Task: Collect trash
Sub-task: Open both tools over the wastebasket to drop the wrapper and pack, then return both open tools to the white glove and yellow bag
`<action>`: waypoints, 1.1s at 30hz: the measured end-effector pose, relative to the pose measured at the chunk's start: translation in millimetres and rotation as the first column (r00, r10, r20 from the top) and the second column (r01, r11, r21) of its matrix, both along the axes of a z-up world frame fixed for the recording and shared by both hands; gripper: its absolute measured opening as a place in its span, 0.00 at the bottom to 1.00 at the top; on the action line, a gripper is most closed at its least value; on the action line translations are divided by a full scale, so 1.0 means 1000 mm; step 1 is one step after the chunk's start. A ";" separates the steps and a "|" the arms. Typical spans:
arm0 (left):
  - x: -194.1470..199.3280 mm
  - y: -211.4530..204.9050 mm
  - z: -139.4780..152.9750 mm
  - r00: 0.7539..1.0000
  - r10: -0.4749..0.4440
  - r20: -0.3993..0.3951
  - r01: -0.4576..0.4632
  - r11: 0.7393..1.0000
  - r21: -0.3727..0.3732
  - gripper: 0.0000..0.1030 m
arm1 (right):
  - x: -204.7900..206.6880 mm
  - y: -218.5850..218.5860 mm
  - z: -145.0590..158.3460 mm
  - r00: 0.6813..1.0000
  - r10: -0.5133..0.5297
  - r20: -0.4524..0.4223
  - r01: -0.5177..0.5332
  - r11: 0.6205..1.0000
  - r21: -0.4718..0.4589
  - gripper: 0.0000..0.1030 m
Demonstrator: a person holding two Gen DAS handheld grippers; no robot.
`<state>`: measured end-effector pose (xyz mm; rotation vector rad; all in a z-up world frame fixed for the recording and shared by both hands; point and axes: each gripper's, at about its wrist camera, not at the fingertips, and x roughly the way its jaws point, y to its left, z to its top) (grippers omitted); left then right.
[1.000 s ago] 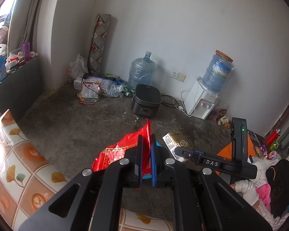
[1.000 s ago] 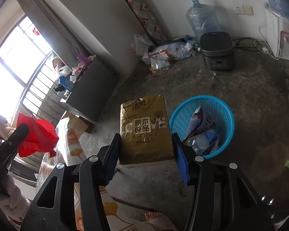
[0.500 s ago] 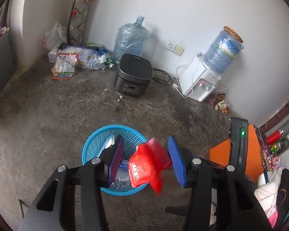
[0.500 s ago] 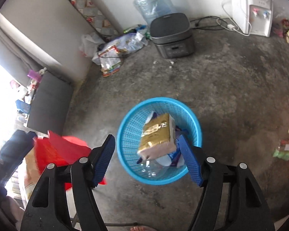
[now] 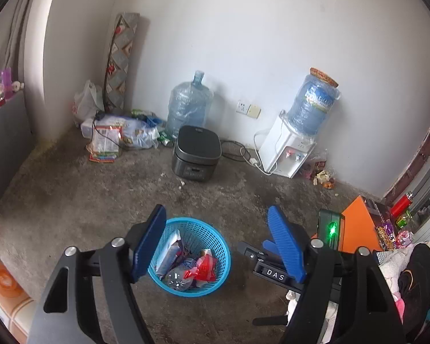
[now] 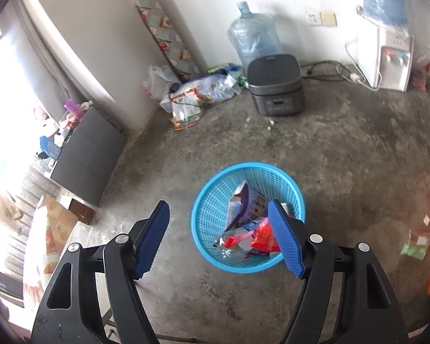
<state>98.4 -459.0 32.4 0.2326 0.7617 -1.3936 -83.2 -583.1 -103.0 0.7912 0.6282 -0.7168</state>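
Left claw [image 5: 216, 240]: jaws have just been opening and stand wide apart, nothing between them. Right claw [image 6: 219, 236]: jaws have likewise just been opening, wide apart, nothing gripped. Both hang above the concrete floor [image 5: 71, 200] beside a blue basket [image 6: 209, 209], which stands upright on that floor. Inside the basket lie a red wrapper [image 5: 205, 268], a purple carton [image 6: 250, 202] and a clear plastic bottle [image 6: 229, 242], piled together. A small green wrapper [image 6: 414, 248] lies loose on the floor, well apart from the basket, toward the right edge.
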 end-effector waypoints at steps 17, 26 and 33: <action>0.033 0.329 0.064 0.896 0.439 0.067 -0.435 0.898 -0.071 0.91 | 0.056 0.172 0.089 0.681 0.623 0.384 -0.646 0.759 -0.087 0.92; 0.007 0.442 0.008 0.797 0.601 0.058 -0.603 0.796 0.054 0.88 | 0.097 0.267 0.068 0.498 0.777 0.385 -0.854 0.518 0.058 0.85; -0.007 0.470 -0.029 0.759 0.651 0.033 -0.650 0.752 0.112 0.74 | 0.109 0.300 0.060 0.449 0.833 0.323 -0.893 0.426 0.142 0.82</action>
